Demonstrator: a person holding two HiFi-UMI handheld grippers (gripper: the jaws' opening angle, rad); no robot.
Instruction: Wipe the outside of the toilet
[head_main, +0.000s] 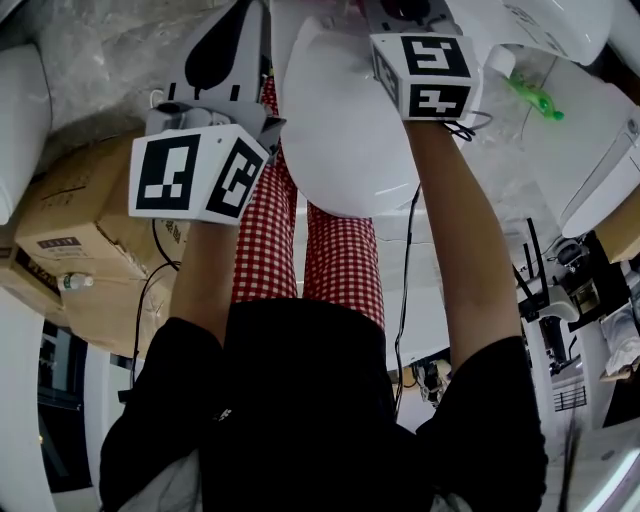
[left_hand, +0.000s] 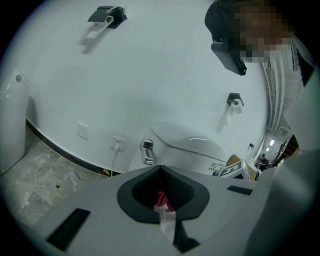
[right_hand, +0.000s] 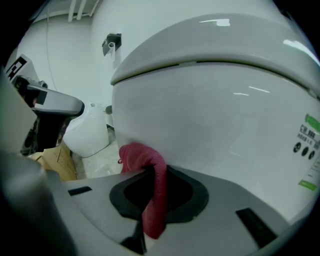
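The white toilet (head_main: 345, 130) stands right in front of me, its closed lid and bowl (right_hand: 225, 105) filling the right gripper view. My right gripper (right_hand: 152, 170) is shut on a red cloth (right_hand: 145, 157), which bunches against the outside of the bowl below the lid seam. In the head view only its marker cube (head_main: 425, 70) shows clearly. My left gripper (left_hand: 160, 169) is shut with nothing between its jaws, held to the left of the toilet (head_main: 225, 60) and apart from it. It points toward a second toilet (left_hand: 192, 150) by the wall.
Cardboard boxes (head_main: 75, 235) and a small bottle (head_main: 76, 282) lie at the left. Cables run across the floor by my red-checked trouser legs (head_main: 340, 260). Another white fixture (right_hand: 90, 132) sits beyond the bowl. A wall socket (left_hand: 118, 144) and paper holder (left_hand: 235, 101) are on the wall.
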